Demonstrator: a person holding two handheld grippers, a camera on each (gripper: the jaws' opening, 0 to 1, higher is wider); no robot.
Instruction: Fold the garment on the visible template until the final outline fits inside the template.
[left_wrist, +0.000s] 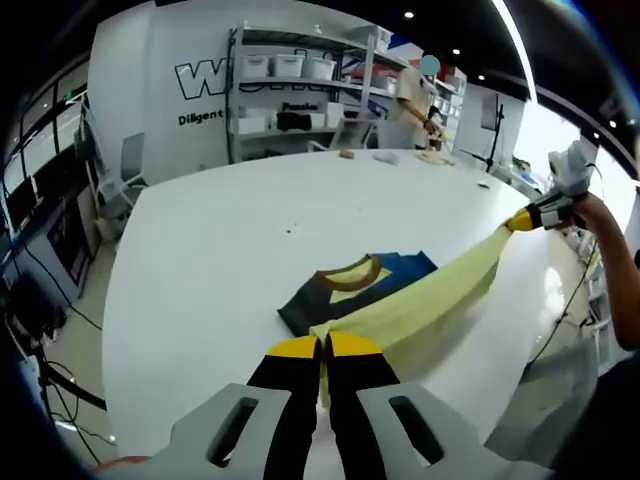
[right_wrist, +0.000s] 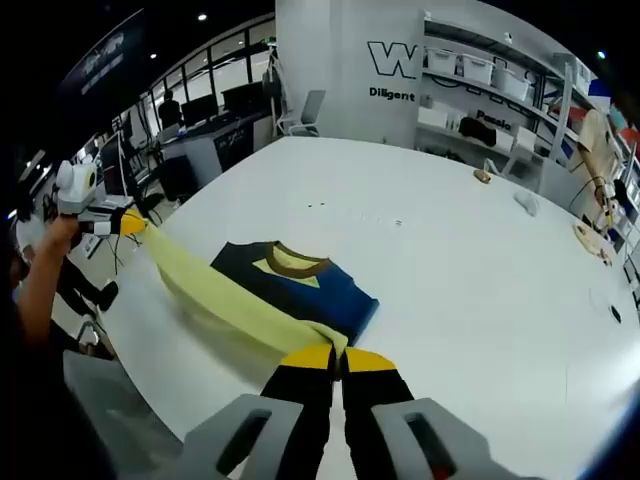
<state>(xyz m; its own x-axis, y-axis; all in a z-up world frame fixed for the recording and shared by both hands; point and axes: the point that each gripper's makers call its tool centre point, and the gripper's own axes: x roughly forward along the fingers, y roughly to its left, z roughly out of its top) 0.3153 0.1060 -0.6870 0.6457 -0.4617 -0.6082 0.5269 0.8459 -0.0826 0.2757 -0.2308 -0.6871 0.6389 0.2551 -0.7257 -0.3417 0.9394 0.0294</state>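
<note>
In the left gripper view, the left claw (left_wrist: 323, 347) is pinched tight on one corner of the garment (left_wrist: 400, 290), a yellow and navy shirt with a brown collar. The right claw (left_wrist: 520, 222) grips the opposite corner, so a yellow band of cloth runs taut between them, lifted off the white worktop (left_wrist: 220, 240). The navy part with the collar lies flat on the worktop, just beyond the stretched band. No template outline can be made out under or around the shirt.

In the right gripper view, the right claw (right_wrist: 340, 357) is clamped on the yellow edge, and the left claw (right_wrist: 128, 224) holds the far end, out past the worktop's edge, with a hand behind it. The navy body sits on the worktop, touching the band's far side.

This looks like a fold being carried over. To do it well, I judge both claws should travel together at the same height, keep the edge straight but not pulled hard enough to drag the navy body, and lay the band across the collar side with corners aligned before letting go.
</note>
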